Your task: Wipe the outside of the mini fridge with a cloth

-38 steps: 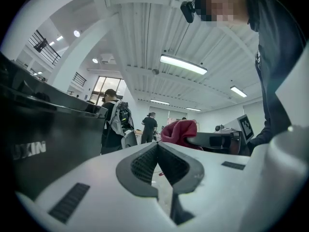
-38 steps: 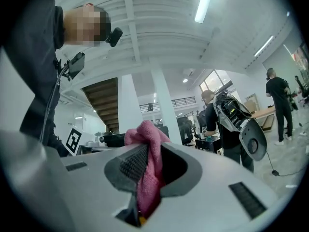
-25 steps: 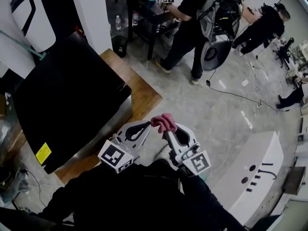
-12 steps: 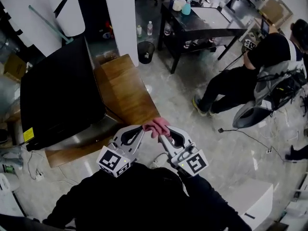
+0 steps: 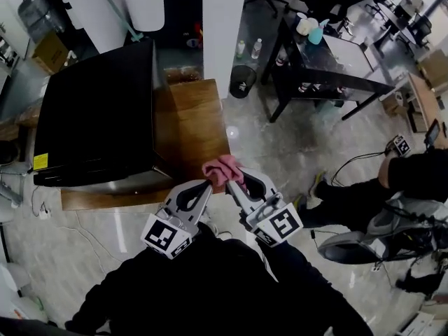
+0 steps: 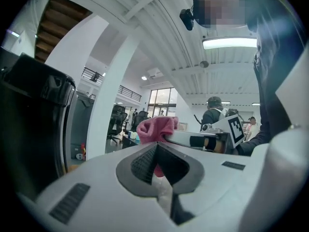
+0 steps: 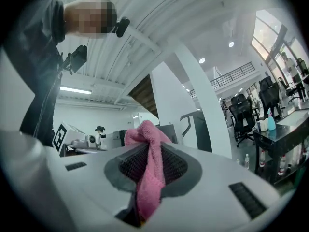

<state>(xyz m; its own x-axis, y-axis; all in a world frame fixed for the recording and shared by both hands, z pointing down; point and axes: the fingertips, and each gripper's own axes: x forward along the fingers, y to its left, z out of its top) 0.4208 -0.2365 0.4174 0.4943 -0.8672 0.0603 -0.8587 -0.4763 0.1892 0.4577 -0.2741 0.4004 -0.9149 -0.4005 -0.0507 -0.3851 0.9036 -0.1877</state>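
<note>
Turning has swung the mini fridge (image 5: 94,110) squarer ahead. Right tongs (image 5: 232,180) clamp the pink cloth (image 5: 222,166), likely soft and light, best held bunched; left tongs (image 5: 207,185) closed, empty, just beside it.

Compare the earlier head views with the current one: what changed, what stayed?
Both grippers have carried the pink cloth from over the floor to the corner of the wooden platform beside the mini fridge. Unchanged: right gripper shut on the cloth, left gripper shut alongside; fridge untouched.
</note>
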